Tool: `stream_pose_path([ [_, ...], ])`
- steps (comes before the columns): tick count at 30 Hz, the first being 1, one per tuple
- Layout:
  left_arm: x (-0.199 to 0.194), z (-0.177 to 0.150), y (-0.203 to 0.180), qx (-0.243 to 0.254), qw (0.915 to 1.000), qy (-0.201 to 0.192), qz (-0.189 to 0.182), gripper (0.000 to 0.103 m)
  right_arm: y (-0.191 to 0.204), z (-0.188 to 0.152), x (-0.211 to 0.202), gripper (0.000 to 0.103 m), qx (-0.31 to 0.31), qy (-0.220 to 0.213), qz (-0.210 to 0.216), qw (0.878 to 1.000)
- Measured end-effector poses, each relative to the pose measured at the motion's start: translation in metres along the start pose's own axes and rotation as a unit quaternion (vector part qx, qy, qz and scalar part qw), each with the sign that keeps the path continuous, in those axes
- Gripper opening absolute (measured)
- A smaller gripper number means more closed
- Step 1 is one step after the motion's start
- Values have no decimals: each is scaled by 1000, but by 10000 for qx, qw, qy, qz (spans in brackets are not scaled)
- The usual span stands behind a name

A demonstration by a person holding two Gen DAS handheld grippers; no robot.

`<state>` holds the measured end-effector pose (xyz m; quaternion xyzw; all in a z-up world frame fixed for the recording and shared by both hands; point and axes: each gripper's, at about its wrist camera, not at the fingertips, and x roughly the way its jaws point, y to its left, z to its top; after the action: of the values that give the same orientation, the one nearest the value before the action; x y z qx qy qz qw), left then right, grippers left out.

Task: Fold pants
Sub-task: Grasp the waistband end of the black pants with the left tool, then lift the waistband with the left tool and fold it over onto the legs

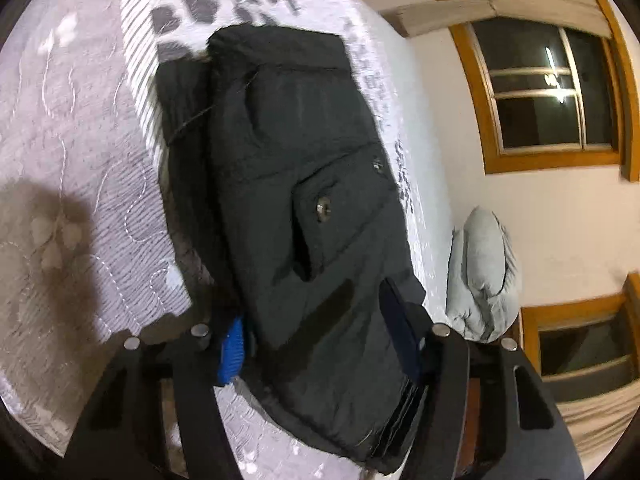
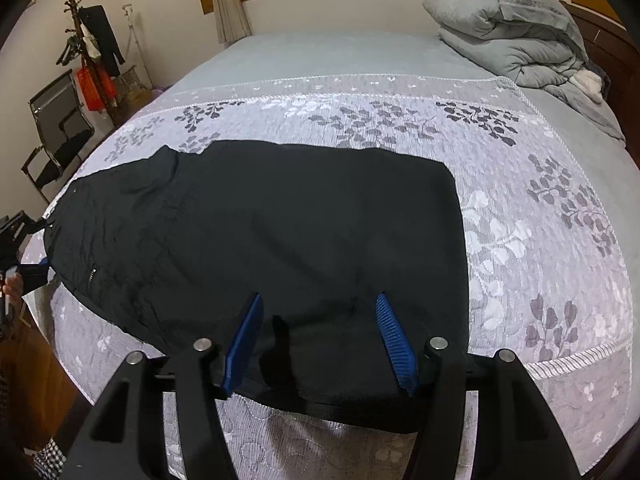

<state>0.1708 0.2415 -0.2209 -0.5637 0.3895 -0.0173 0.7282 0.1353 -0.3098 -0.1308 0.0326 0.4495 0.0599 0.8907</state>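
left tool (image 1: 320, 344): spread wide, astride black pants' (image 2: 260, 232) waist end, tilted | right tool (image 2: 320, 332): wide, over hem end, angled down | bedspread (image 2: 520, 220) beneath

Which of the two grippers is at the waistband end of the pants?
The left gripper: its jaws straddle the pants by the buttoned pocket and zip. The right gripper is at the plain end.

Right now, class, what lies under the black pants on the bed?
The black pants rest flat on a lilac quilted bedspread with leaf print. The bedspread directly beneath them is covered, so nothing else there can be seen.
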Motion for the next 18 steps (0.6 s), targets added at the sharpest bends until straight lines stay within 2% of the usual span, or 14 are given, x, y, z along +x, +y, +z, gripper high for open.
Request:
stream_pose_path([
  [2,7,3,4,-155,9998,21,-107,62,1,-2,2,61,-23,43,8,10000],
  [4,13,4,4,-151,9997,20,-203,55,1,-4,6,62,-11,84,-3,10000],
  [5,15,4,3,-113,9998,4,-149,34,0,-5,8,62,4,118,5,9999],
  [6,16,1,3,-79,9998,-20,-185,23,0,-6,9,62,18,142,10,9999],
  [9,12,-3,-5,148,9991,-113,-371,15,0,-8,12,63,12,190,1,9998],
  [11,12,-4,-9,237,9989,-161,-371,14,-1,-8,14,63,24,211,-9,9998],
  [14,20,-1,-7,82,9989,-160,-443,15,-3,-9,16,64,90,229,22,9997],
  [16,25,1,1,-158,9987,-115,-472,25,-3,-9,17,64,103,228,35,9997],
  [18,30,3,9,-399,9979,-134,-492,47,-3,-10,18,65,82,233,38,9997],
])
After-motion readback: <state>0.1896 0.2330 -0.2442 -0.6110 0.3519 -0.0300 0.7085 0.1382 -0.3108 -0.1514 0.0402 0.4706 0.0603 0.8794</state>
